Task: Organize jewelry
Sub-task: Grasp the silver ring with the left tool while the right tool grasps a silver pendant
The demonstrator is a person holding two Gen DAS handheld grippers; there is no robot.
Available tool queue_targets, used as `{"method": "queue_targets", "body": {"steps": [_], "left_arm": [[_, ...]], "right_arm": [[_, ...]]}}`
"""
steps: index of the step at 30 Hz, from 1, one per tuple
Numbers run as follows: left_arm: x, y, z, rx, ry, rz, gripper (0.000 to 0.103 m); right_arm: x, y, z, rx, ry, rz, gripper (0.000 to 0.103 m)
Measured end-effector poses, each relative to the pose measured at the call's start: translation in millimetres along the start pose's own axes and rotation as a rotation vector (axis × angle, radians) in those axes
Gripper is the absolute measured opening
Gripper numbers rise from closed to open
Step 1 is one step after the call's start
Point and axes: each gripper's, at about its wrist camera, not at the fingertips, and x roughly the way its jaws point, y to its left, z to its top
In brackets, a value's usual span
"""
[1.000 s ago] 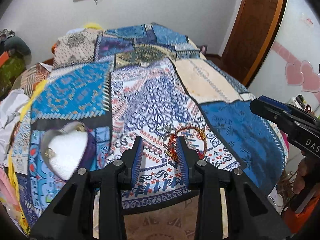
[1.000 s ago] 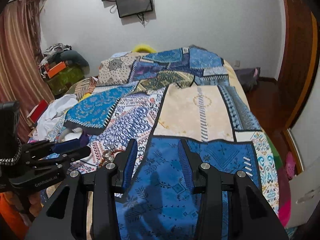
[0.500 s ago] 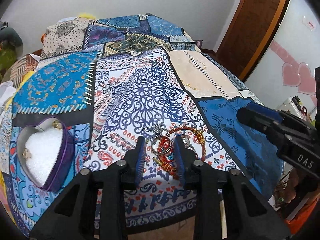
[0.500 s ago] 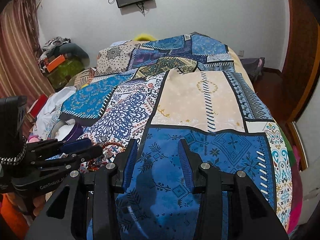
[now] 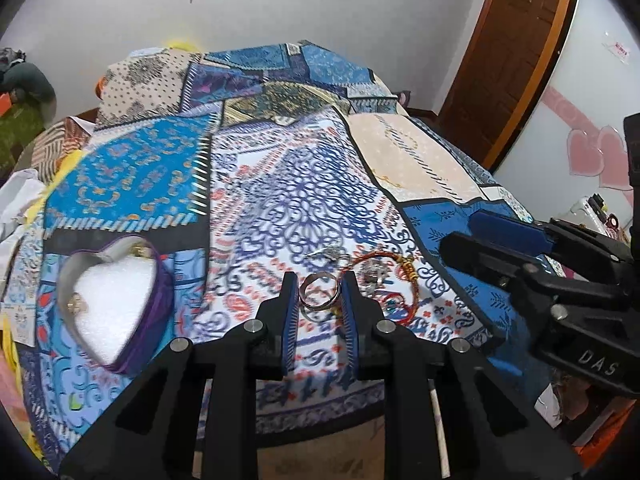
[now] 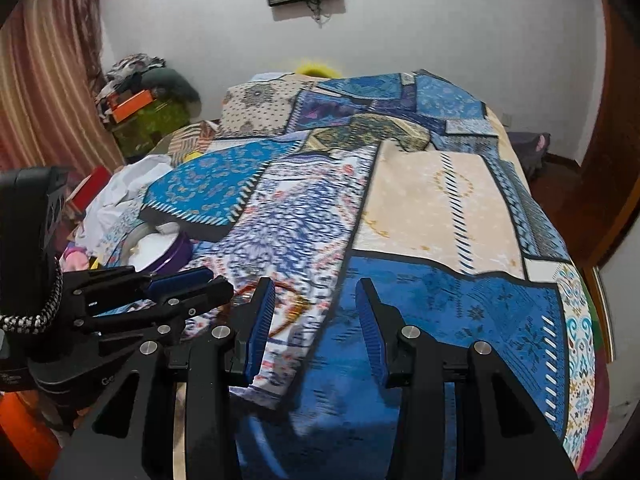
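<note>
Jewelry is lying in a small heap on the patchwork bedspread (image 5: 288, 200), and the heart-shaped purple box (image 5: 116, 300) serves here as the landmark. The left gripper (image 5: 319, 300) is sitting to the right of that box, its blue-padded jaws drawn close on either side of a silver ring (image 5: 319, 291); the ring is standing between the pads, and both pads seem to be touching it, though firm contact cannot be confirmed. Further right of the box, just beyond the ring, a red cord bracelet (image 5: 404, 280) with gold beads is curling on the cloth, with a silver charm piece (image 5: 374, 273) inside its loop and another small silver item (image 5: 330, 254) on the far side of the ring. The box itself is lying open, showing white foam lining, with a small gold piece (image 5: 77, 303) against its left wall and another gold piece (image 5: 140, 249) at its far rim.

The right gripper (image 6: 316, 332) is hovering well to the right of the box, above the dark blue patch, jaws spread wide and holding nothing. In the right wrist view the box (image 6: 164, 250) is showing beyond the left gripper (image 6: 192, 284), and the bracelet (image 6: 290, 304) is partly visible beside the right gripper's left finger.
</note>
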Motion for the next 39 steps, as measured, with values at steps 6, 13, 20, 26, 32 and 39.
{"method": "queue_targets", "body": {"steps": [6,13,20,26,32,39], "left_arm": [[-17.7,13.7,-3.2,0.003,-0.035,0.054,0.02],[-28.1,18.2,-7.6,0.003,-0.062,0.067,0.02],[-28.3,17.9,-10.0,0.008,-0.066,0.07,0.02],[-35.2,18.5,-9.5,0.0,-0.08,0.071,0.02],[-52.0,20.7,-9.2,-0.007,-0.115,0.081,0.02],[-74.8,32.2,-9.6,-0.022,-0.158,0.101,0.02]], "right_arm": [[17.9,18.9,1.2,-0.032,0.029,0.044,0.038],[38.4,26.3,-0.8,-0.039,0.083,0.074,0.033],[46.5,17.6,-6.6,0.005,0.105,0.093,0.012],[35.2,16.2,-2.8,0.011,0.07,0.075,0.012],[17.1,23.2,7.6,0.0,0.017,0.065,0.012],[-4.9,44.2,22.2,-0.032,-0.055,0.083,0.012]]}}
